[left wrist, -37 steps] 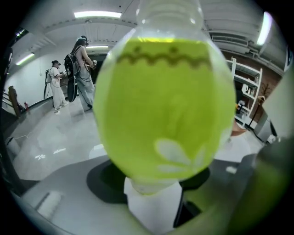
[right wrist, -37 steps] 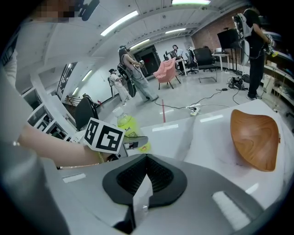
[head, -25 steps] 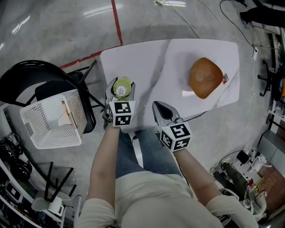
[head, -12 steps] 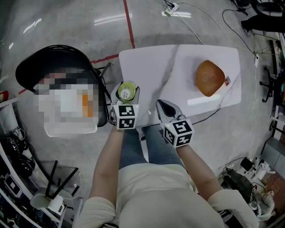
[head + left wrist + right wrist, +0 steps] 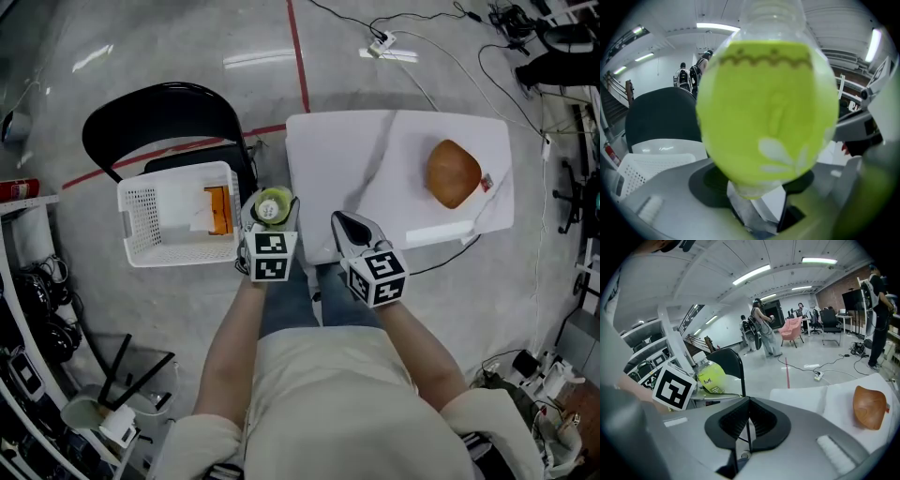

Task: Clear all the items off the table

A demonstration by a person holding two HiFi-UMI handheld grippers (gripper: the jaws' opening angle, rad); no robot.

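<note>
A grey polished concrete floor (image 5: pixel 187 56) crossed by a red tape line spreads under everything. On it stands a white marble-veined tabletop (image 5: pixel 375 159) with rounded corners, and just left of that a black metal folding chair (image 5: pixel 159 117) whose seat carries a white perforated plastic basket (image 5: pixel 141 211), rectangular and open-topped. The person's two bare forearms reach forward from a pale shirt over blue-jeaned legs, each hand gripping grey moulded tongs capped by a white cube with black square markers, both pointing forward and downward. The left tongs (image 5: pixel 271 208) hang off the tabletop's near left corner, in the gap between tabletop and basket and just beside the basket's right wall; their jaws are clenched around a clear plastic bottle of yellow-green drink (image 5: pixel 768 108), a bulbous bottle with a pale leaf print on its label that fills the left gripper view. The right tongs (image 5: pixel 345 228) sit at the tabletop's near edge, jaws pressed fully together with nothing between them, their ribbed black pads meeting in a thin line. Well apart, on the right end of the tabletop, rests a brown, smooth, rounded lump (image 5: pixel 454 172) with a small tag at its edge. Inside the basket lies a flat orange item (image 5: pixel 217 208) against the right wall.
</note>
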